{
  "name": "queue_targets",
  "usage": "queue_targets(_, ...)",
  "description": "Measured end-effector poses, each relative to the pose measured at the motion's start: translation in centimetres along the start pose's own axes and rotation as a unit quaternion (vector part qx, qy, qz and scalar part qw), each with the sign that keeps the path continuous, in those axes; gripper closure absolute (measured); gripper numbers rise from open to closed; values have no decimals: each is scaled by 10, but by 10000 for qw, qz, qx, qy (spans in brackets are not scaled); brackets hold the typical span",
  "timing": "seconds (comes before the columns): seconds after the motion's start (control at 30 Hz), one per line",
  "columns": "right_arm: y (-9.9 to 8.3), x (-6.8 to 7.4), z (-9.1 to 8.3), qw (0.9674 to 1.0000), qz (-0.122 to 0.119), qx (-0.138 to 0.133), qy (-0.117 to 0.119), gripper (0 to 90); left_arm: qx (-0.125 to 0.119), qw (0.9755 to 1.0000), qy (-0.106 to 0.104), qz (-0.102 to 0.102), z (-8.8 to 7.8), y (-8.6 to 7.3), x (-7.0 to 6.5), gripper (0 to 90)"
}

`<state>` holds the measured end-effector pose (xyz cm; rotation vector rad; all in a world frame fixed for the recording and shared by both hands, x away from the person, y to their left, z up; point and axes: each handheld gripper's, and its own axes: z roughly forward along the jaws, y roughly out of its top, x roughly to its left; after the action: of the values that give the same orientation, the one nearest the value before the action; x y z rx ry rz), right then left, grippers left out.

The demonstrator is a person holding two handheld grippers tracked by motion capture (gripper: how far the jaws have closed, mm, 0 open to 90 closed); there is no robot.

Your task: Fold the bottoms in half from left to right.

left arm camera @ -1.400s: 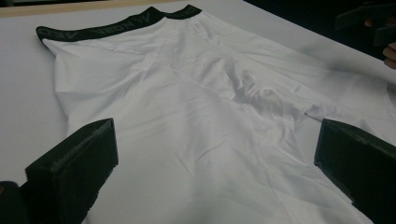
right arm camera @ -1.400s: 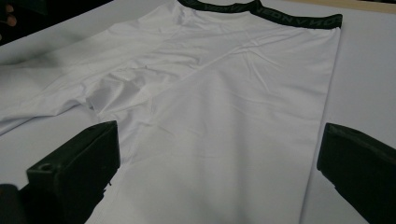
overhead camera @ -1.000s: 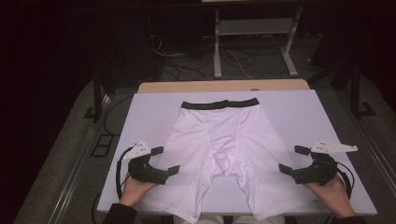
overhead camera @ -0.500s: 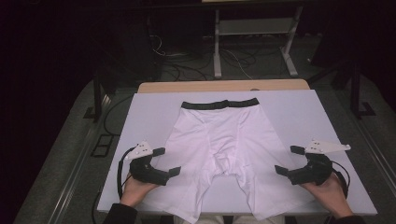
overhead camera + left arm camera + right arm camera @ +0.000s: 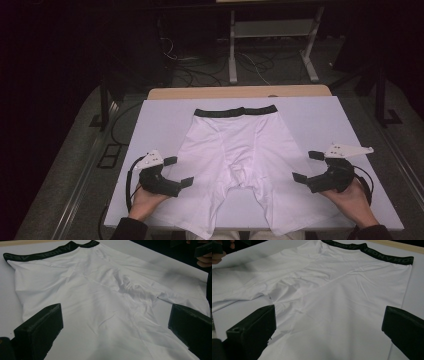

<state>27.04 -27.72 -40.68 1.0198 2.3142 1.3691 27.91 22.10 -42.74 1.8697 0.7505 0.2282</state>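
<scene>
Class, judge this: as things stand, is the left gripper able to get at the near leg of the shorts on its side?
Probably yes. The left gripper is open beside the leg of the shorts, and nothing lies between them on the table.

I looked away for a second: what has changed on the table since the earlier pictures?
The right gripper has edged inward toward the right leg of the white shorts, jaws open. Nothing was gripped or released. The left gripper stays open at the left leg edge, and the shorts lie flat as before, black waistband at the far side.
</scene>
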Motion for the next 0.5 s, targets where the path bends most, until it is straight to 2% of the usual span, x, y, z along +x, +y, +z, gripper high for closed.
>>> queue_targets(0.5,17,-6,7,9999,-92,117,69,0,-11,10000,-46,-53,1,0,2,0)
